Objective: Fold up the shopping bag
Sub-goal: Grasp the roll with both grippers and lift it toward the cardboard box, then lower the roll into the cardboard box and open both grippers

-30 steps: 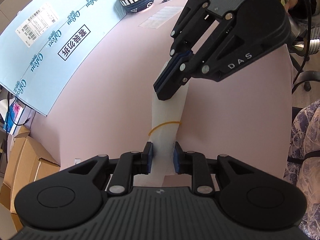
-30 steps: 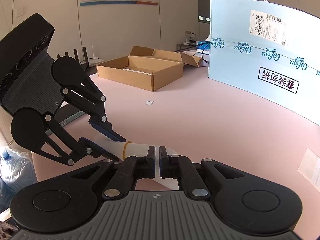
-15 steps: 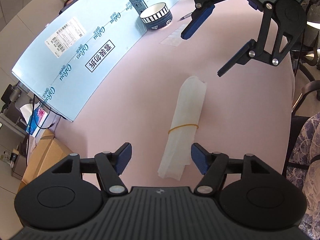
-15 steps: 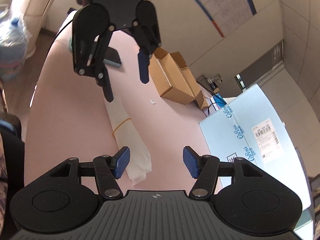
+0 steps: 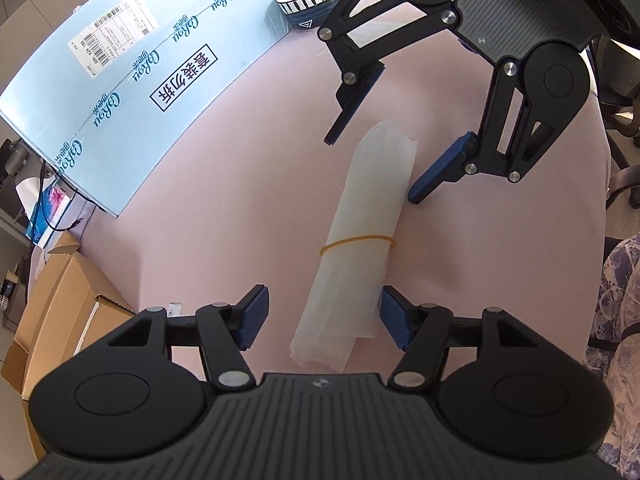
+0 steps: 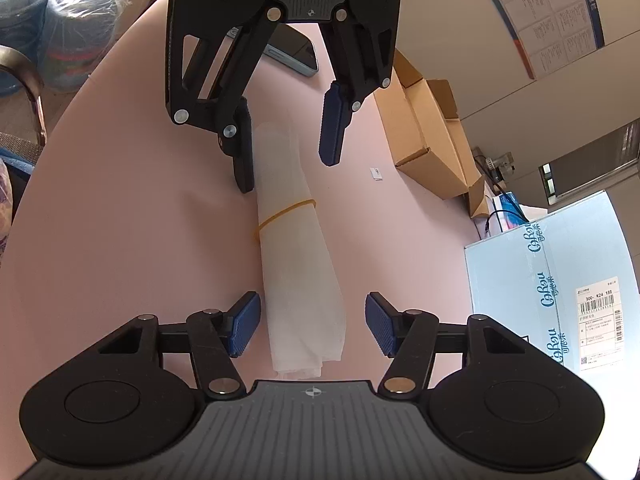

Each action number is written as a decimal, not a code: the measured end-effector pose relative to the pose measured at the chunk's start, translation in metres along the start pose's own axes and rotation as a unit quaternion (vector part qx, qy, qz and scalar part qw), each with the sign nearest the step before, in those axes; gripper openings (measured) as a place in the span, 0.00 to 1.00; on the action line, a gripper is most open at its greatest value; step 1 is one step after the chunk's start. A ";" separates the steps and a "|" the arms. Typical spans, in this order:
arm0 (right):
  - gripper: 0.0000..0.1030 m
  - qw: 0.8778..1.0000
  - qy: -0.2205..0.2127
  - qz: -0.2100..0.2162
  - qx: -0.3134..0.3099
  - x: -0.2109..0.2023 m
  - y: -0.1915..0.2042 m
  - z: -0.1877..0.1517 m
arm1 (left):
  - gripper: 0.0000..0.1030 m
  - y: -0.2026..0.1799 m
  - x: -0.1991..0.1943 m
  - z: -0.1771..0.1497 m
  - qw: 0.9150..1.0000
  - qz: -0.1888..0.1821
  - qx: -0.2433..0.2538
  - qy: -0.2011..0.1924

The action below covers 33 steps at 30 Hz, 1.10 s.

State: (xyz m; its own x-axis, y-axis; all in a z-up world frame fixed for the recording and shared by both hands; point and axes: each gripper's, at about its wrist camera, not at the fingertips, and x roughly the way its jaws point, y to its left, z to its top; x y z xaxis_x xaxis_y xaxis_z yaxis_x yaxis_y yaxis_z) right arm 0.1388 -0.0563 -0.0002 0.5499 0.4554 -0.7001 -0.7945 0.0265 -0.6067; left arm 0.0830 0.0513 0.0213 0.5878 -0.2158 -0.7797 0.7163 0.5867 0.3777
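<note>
White bag (image 5: 360, 248): one, rolled into a soft tube, lying on pink table (image 5: 240, 200).
Band (image 5: 356, 239): one, yellow rubber, circling it.
Your grippers: two, left (image 5: 322, 316) and right (image 6: 312, 322), fingers spreading wide, gripping nothing.

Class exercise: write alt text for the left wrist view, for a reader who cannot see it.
A rolled white shopping bag, bound by a yellow rubber band, lies on a pink table between two open hand-held grippers. The left hand-held gripper straddles its near end and the right hand-held gripper its far end. A pale blue carton stands behind.
</note>
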 end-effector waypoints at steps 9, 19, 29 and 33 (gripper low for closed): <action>0.09 0.999 0.017 0.002 0.036 0.009 0.005 0.002 | 0.17 0.006 -0.007 -0.005 1.000 -0.016 0.000 0.001; 0.08 0.994 -0.042 -0.073 0.065 -0.027 -0.039 0.052 | 0.11 0.028 -0.068 -0.013 0.996 0.069 0.000 -0.048; 0.08 0.986 -0.085 -0.079 0.119 0.032 -0.120 0.130 | 0.11 0.128 -0.110 -0.045 0.980 0.191 -0.051 -0.002; 0.08 0.985 -0.091 -0.068 0.134 0.077 -0.151 0.155 | 0.11 0.180 -0.100 -0.069 0.972 0.220 -0.080 0.030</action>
State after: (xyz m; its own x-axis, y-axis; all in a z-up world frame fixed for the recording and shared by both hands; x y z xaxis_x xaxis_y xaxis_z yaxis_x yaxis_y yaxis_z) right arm 0.2612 0.1126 0.0953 0.6207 0.5818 -0.5255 -0.7689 0.3209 -0.5530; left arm 0.1268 0.2323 0.1328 0.7974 0.1266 -0.5900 0.3306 0.7262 0.6027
